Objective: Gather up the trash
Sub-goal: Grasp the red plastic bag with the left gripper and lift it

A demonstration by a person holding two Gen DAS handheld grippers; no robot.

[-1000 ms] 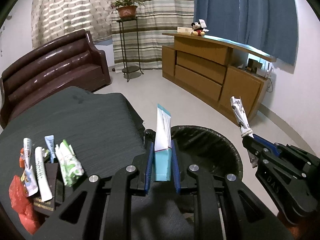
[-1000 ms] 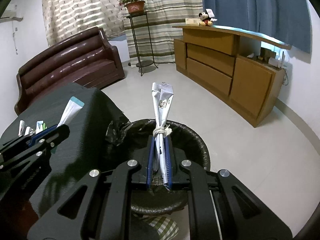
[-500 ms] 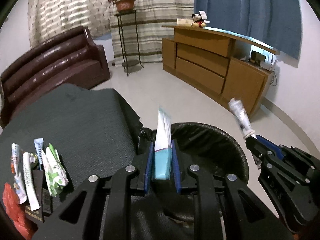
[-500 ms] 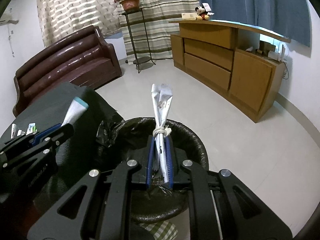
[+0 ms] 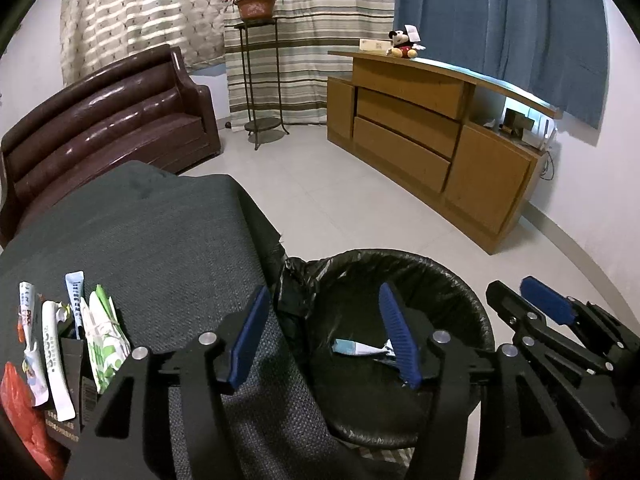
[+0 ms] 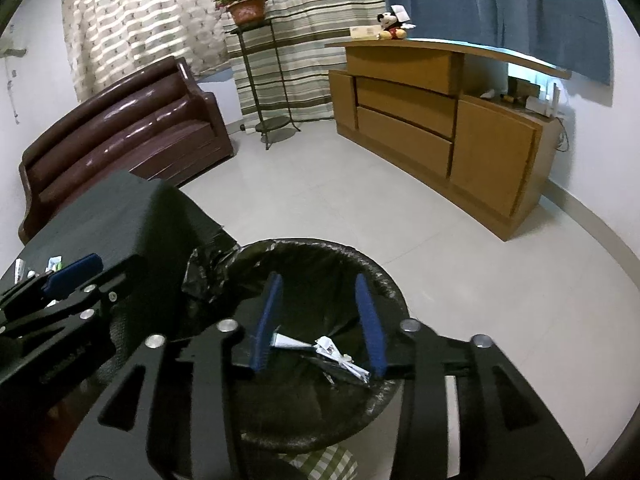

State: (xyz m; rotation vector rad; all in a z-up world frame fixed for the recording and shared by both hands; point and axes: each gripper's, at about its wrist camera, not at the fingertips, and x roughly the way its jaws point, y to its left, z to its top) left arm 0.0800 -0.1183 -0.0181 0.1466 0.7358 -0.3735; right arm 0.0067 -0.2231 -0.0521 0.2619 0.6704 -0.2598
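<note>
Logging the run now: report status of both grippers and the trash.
Left gripper open, empty. Right gripper open, empty. Two wrappers lying in the bin. More wrappers on the table. Nothing in the way.

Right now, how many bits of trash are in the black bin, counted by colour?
Teal-and-white packet: 1
White knotted wrapper: 1
Total in the black bin: 2
</note>
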